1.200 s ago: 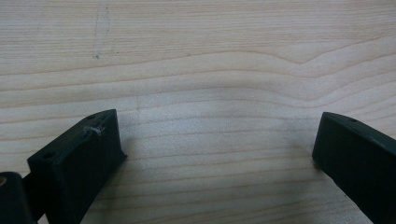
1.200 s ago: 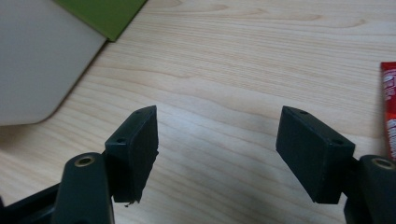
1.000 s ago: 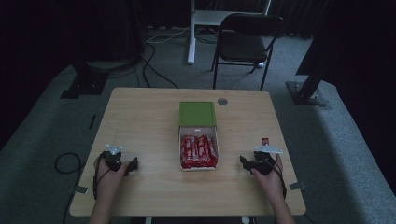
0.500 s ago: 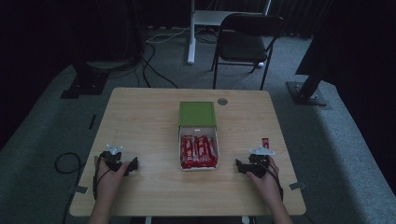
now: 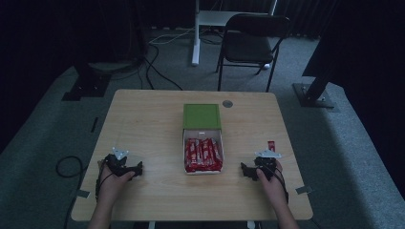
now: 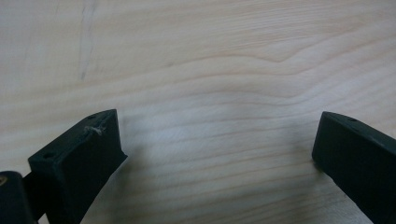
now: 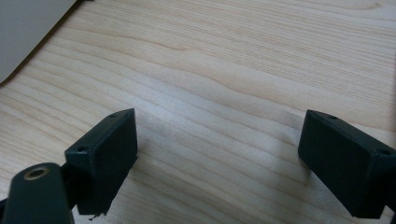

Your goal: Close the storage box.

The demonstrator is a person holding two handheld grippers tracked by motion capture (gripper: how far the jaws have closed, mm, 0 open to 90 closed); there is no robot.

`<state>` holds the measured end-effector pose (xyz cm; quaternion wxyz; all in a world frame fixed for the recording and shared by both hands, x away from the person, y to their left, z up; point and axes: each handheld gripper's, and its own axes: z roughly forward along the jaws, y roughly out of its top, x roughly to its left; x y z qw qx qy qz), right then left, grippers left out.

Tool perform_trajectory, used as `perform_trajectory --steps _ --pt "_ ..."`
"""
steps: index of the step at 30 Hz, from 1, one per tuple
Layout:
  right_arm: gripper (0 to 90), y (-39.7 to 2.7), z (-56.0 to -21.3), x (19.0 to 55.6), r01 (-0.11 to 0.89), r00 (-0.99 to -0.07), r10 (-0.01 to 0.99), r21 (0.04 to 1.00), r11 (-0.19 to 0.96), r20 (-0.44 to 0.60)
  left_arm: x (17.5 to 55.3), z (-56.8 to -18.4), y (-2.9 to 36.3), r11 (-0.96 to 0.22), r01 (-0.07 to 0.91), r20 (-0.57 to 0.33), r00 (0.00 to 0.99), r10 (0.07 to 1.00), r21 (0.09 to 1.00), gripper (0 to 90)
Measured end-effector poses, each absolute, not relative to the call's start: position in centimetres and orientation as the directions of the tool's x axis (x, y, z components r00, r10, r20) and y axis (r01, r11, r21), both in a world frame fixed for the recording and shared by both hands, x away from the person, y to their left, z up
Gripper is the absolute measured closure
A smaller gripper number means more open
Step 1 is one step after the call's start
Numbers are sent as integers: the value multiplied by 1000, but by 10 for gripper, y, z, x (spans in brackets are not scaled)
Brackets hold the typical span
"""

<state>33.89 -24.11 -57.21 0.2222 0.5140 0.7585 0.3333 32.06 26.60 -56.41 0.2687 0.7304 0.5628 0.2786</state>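
Observation:
An open white box [image 5: 218, 138] of red wrapped bars [image 5: 203, 155] sits at the table's middle, and its green lid [image 5: 201, 116] lies just behind it. One loose red bar [image 5: 271, 146] lies to the right, behind my right gripper [image 5: 244, 170]. That gripper rests low over the wood, pointing left at the box. Its jaws have just been opening and now stand wide with bare wood between them [image 7: 217, 154]. My left gripper [image 5: 138, 168] rests left of the box, open, with nothing between its jaws [image 6: 217, 149].
A small grey round disc [image 5: 227, 103] lies near the table's [image 5: 143, 119] far edge. The white box wall [image 7: 28, 32] shows at the upper left in the right gripper view. A dark chair [image 5: 253, 43] and cables stand on the floor beyond the table.
The right hand has shifted slightly left toward the box. The left hand has stayed put.

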Motion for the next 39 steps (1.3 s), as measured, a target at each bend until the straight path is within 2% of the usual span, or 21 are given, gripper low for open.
perform_trajectory --steps 2,12,17,29,31,36,39 --pt "132 -241 -571 339 635 -363 932 735 235 16 322 -563 262 -237 669 81 256 963 704 22" --pt "130 -248 -552 337 596 -367 928 781 189 56 317 -549 243 -252 607 40 340 939 753 33" --pt "130 -248 -541 334 564 -386 921 805 187 56 315 -543 232 -288 581 48 392 919 761 33" --pt "129 -231 -515 322 501 -485 872 839 215 67 306 -522 205 -349 489 55 519 853 799 33" --pt "129 -224 -511 319 477 -527 848 847 235 62 305 -519 200 -354 476 52 538 841 805 32" --pt "129 -213 -503 314 440 -576 815 865 242 65 302 -514 184 -400 430 61 616 786 809 33" --pt "129 -210 -501 314 429 -592 803 870 244 66 302 -512 180 -403 422 61 626 778 812 33"
